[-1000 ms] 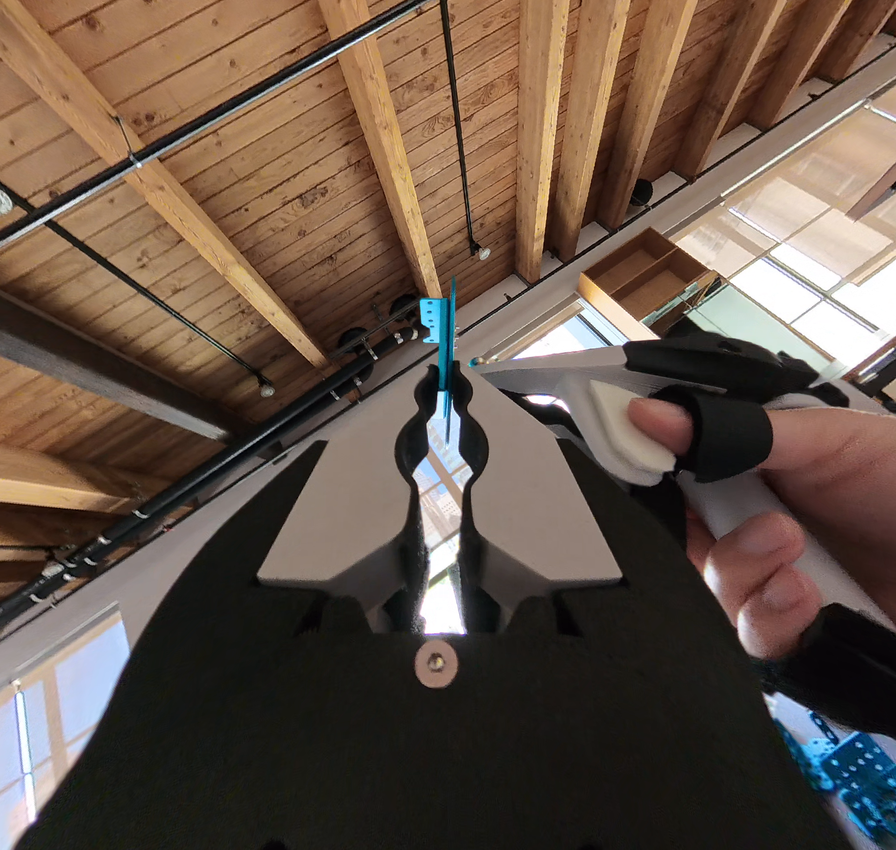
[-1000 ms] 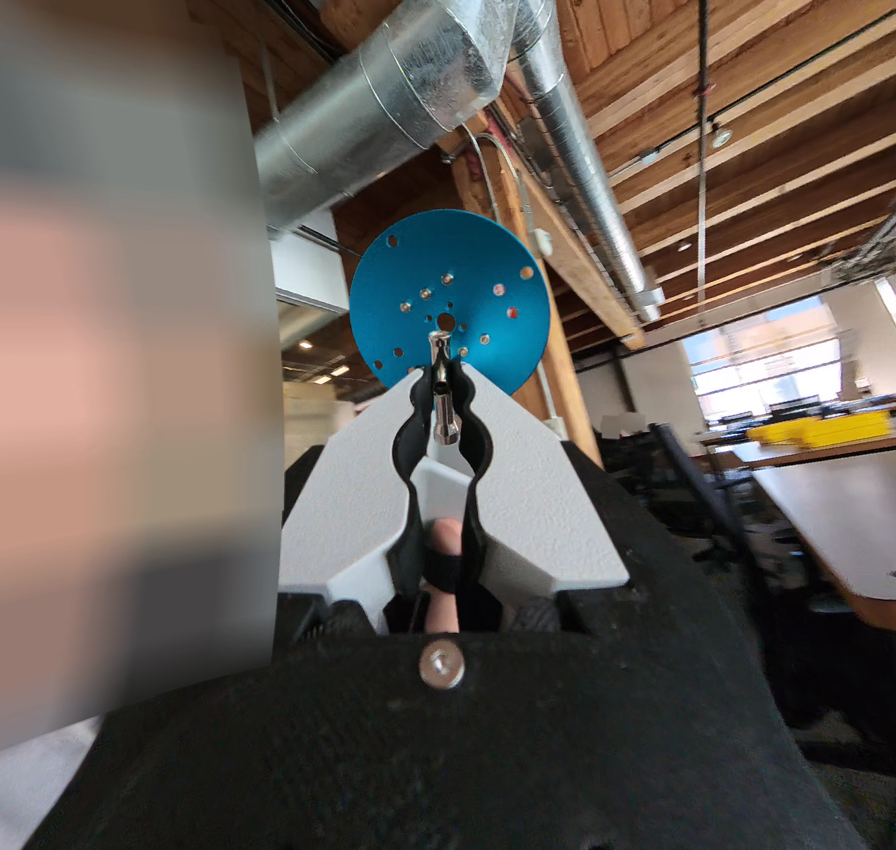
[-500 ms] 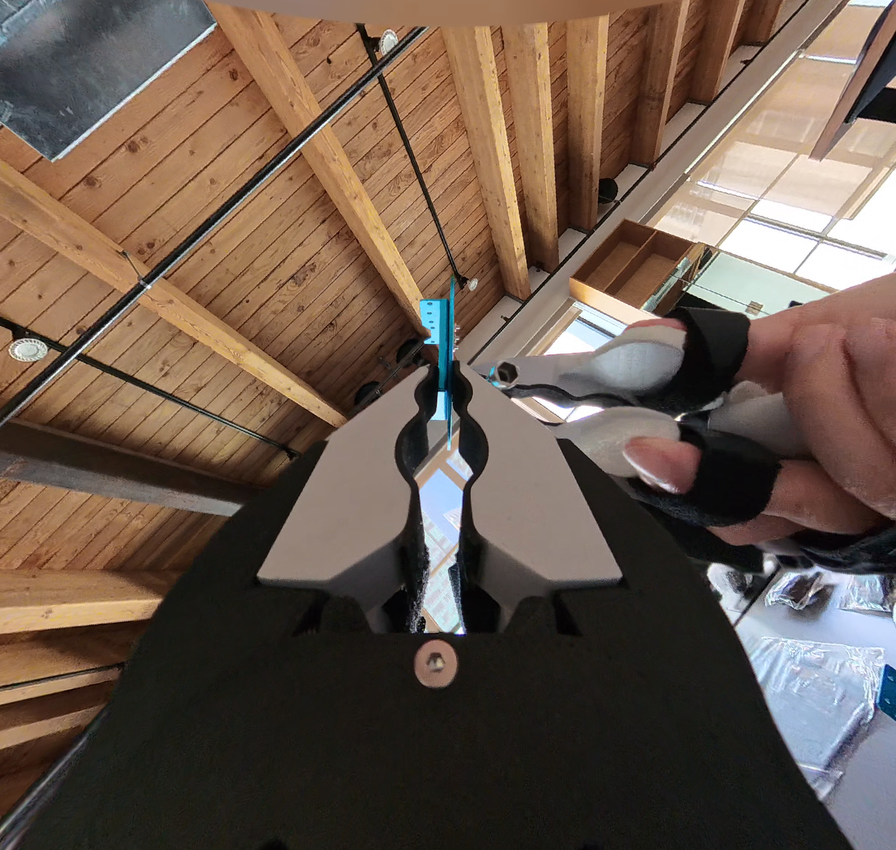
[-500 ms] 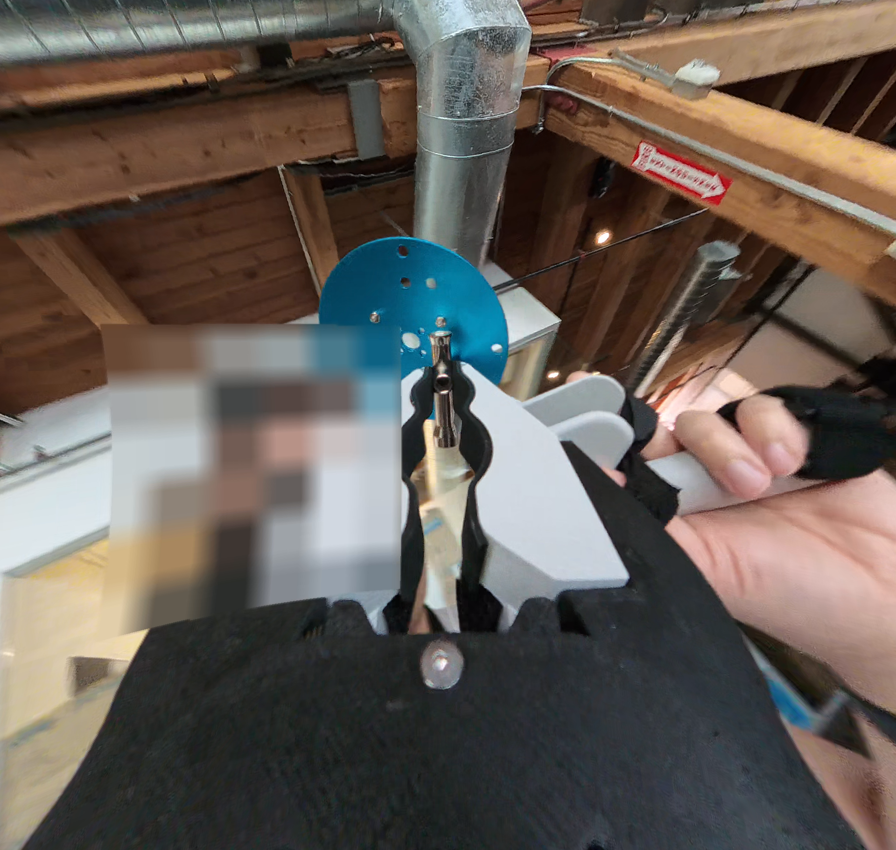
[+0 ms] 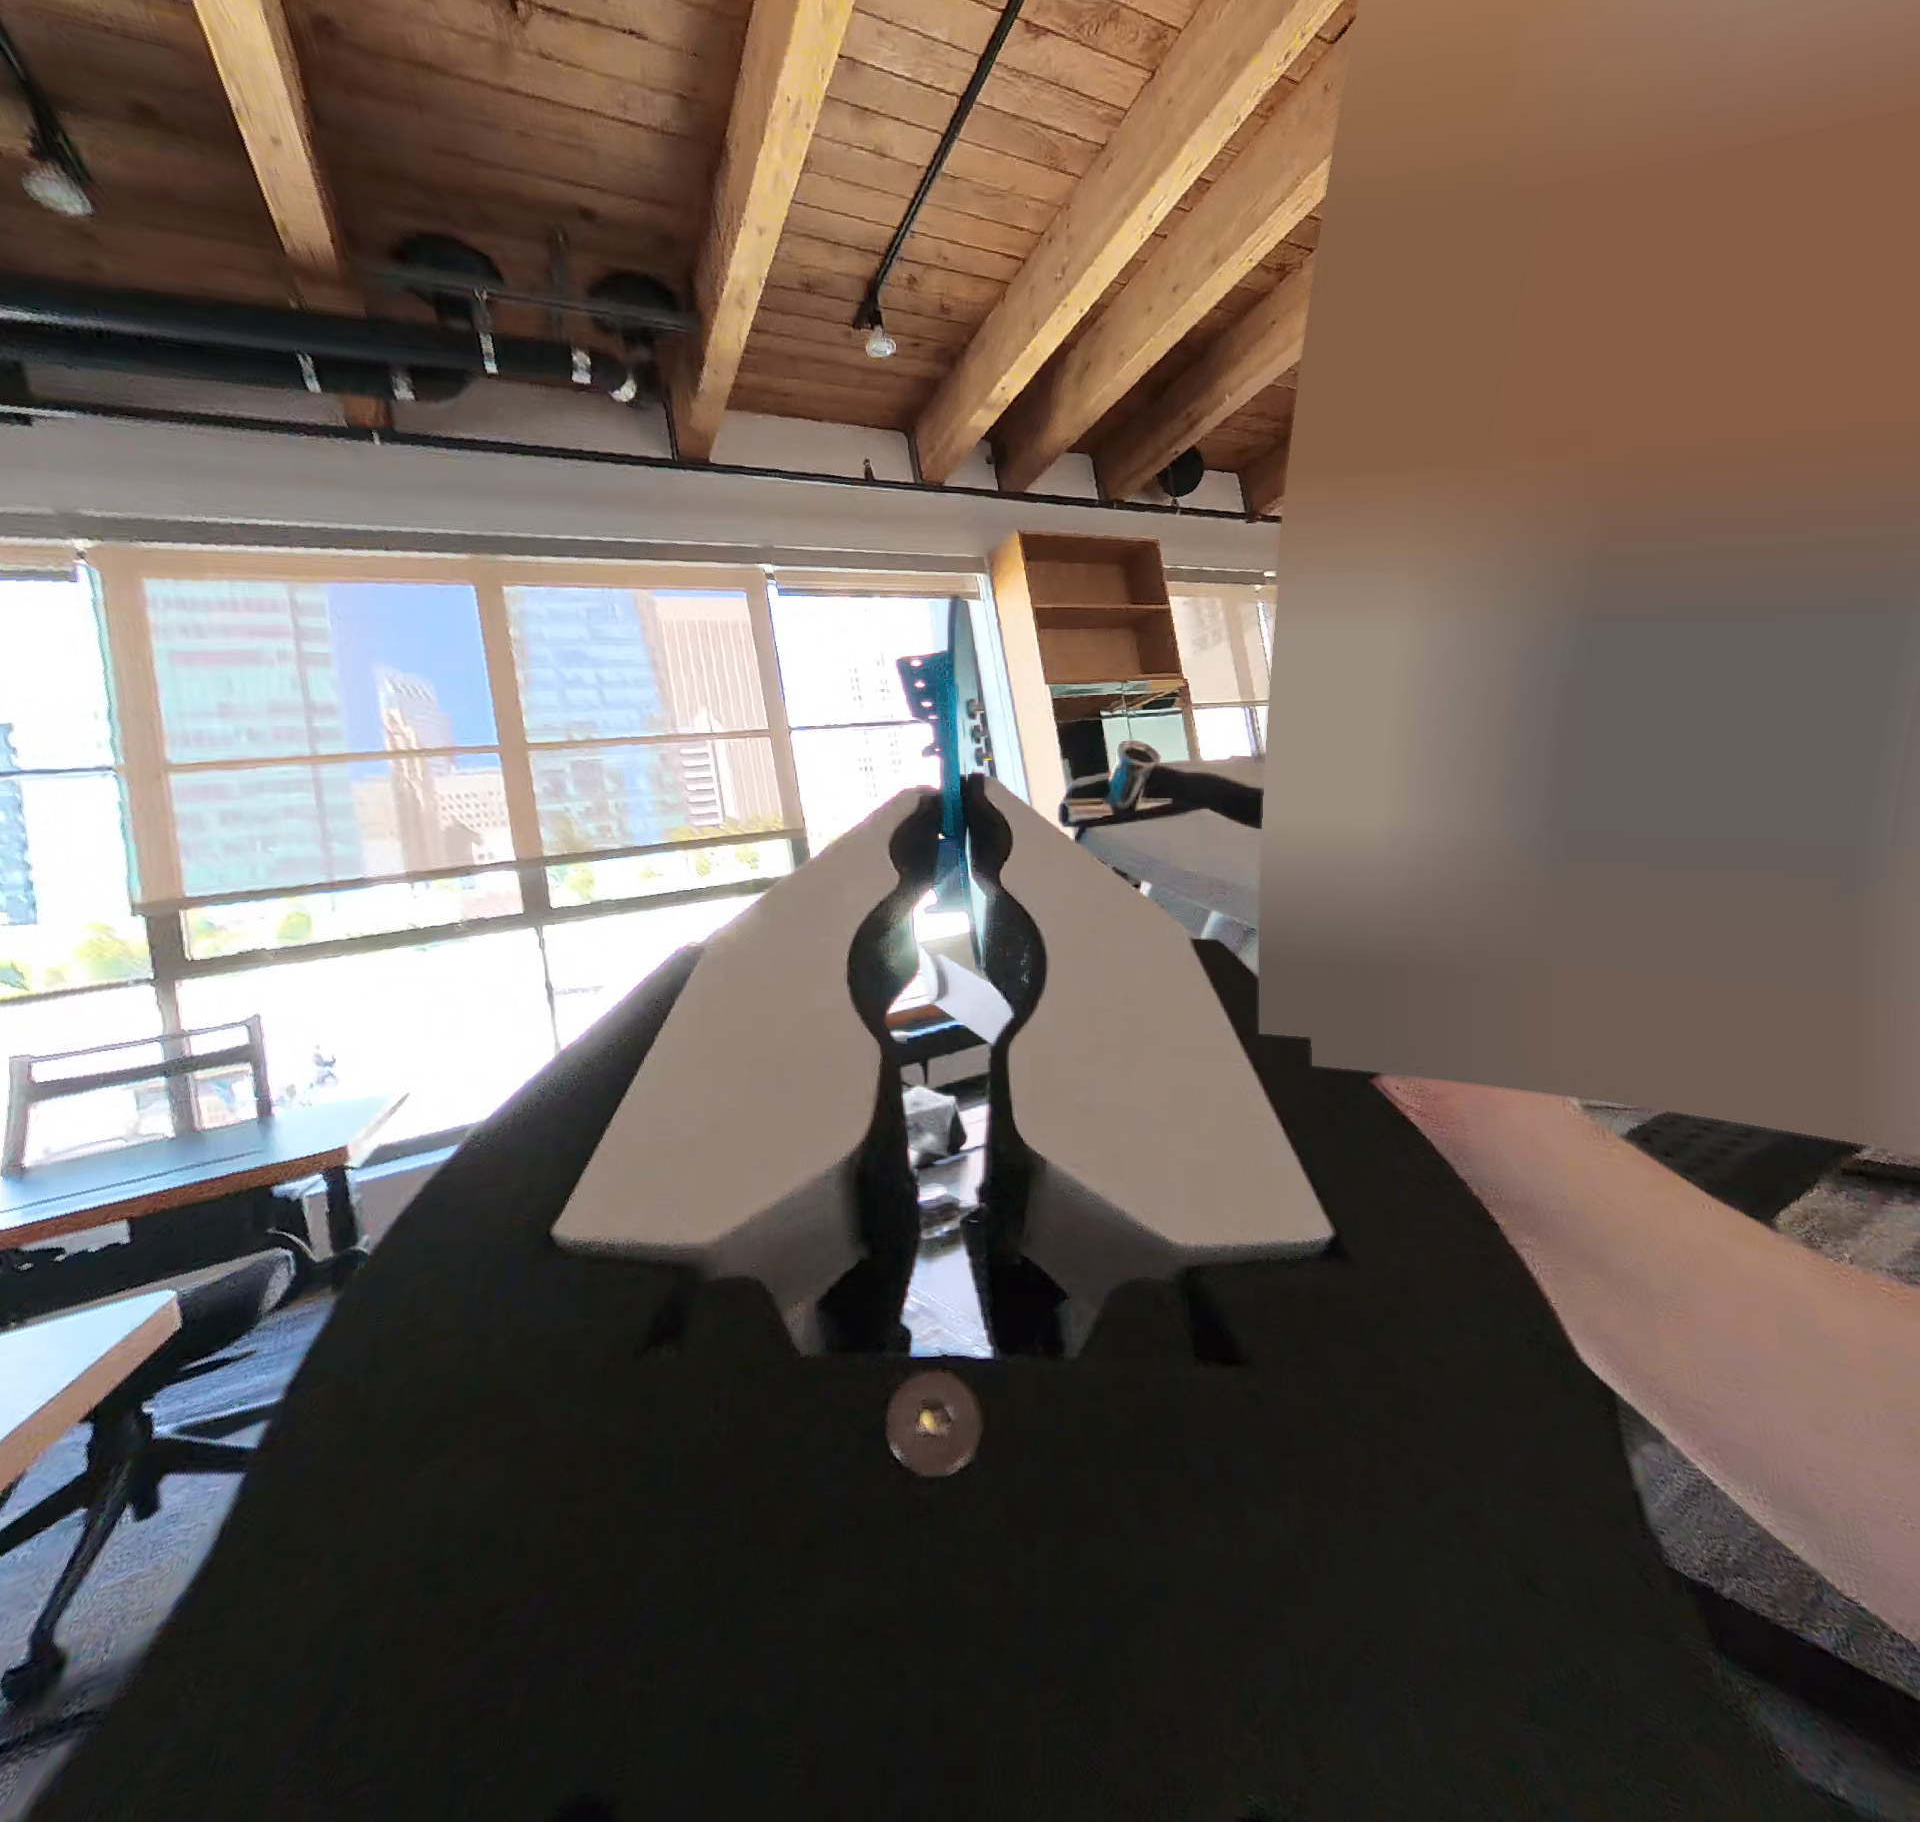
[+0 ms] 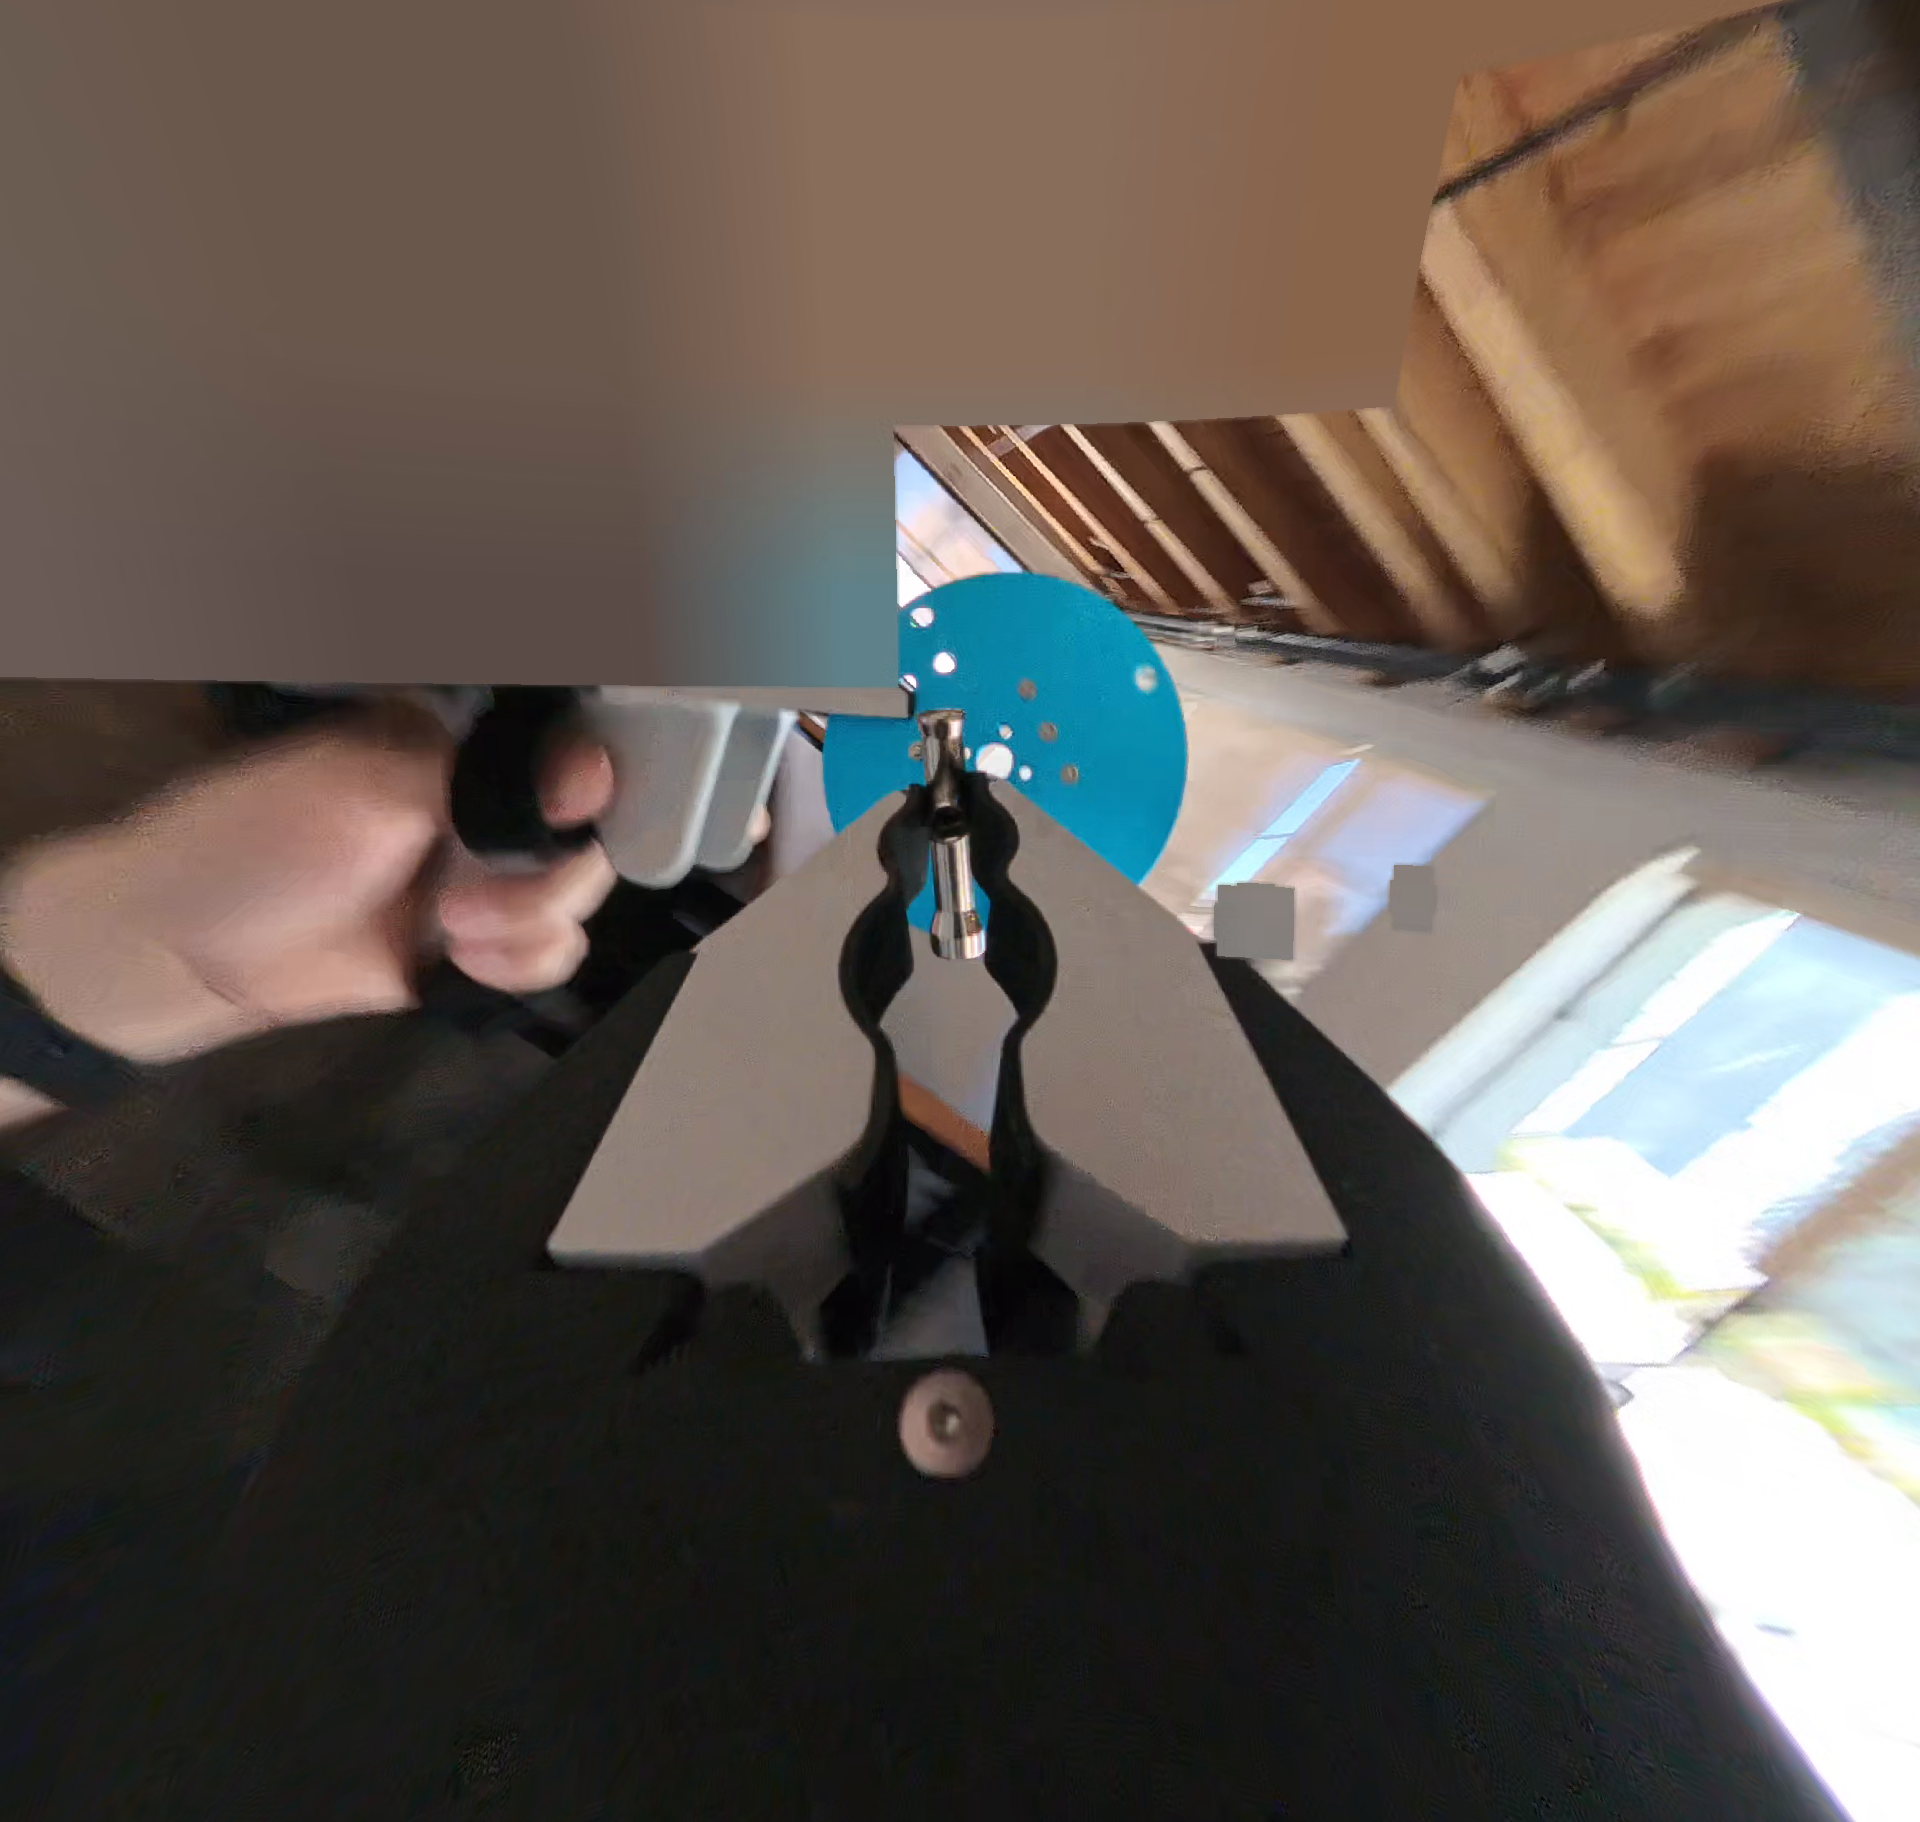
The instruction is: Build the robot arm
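Blue disc (image 6: 1060,723) directly ahead of right gripper (image 6: 948,798) touching its silver tool (image 6: 951,873), left gripper (image 6: 686,796) close beside, open air beyond

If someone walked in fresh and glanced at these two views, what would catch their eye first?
Probably the blue disc, dotted with holes, filling the middle of the right wrist view behind the right gripper, which is shut on a small silver tool. In the left wrist view the left gripper pinches that disc edge-on against bright windows.
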